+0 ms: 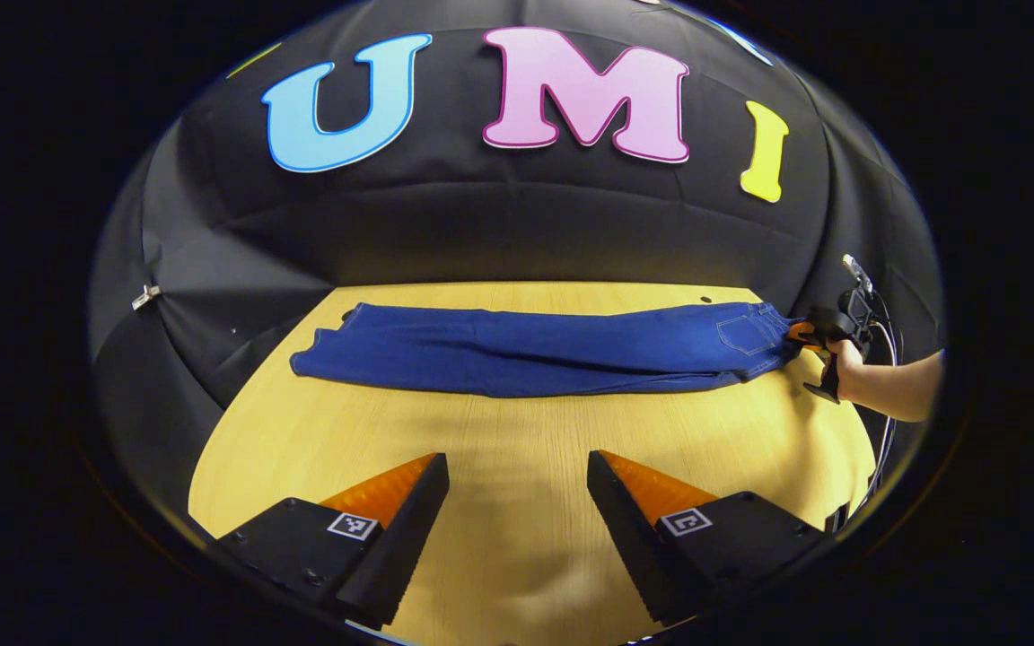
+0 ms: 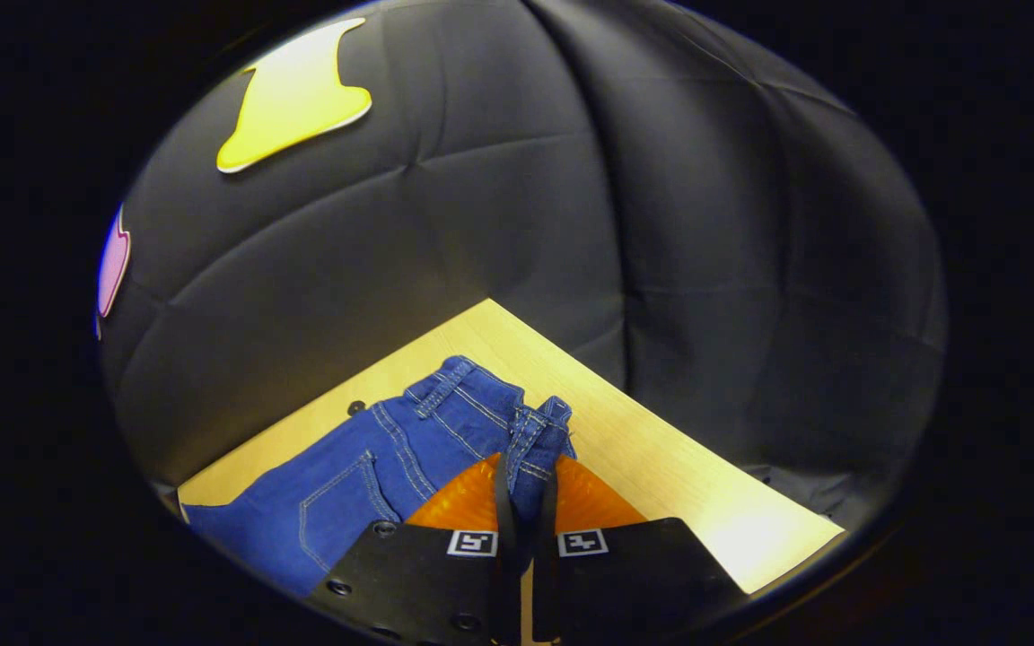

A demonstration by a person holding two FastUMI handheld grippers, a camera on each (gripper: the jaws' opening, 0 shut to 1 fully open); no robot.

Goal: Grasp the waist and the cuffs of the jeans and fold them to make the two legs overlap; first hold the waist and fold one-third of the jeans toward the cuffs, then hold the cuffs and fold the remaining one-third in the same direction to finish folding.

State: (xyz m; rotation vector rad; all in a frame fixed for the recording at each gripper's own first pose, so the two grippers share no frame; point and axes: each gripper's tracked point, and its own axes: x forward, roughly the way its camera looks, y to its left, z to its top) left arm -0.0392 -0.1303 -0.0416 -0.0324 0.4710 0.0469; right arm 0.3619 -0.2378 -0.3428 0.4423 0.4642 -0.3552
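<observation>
Jeans (image 1: pixel 535 350) laid out long across the far side of the wooden desk (image 1: pixel 499 467), left tool (image 1: pixel 517 489) up close with fingers spread wide over bare wood, right tool (image 2: pixel 526 498) clamped tight on the bunched waistband (image 2: pixel 530 440), a hand (image 1: pixel 845 363) holding it at the far end

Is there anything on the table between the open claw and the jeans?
Nothing visible. Bare table lies between the open left claw and the jeans. The right claw is already shut on the waist end.
</observation>
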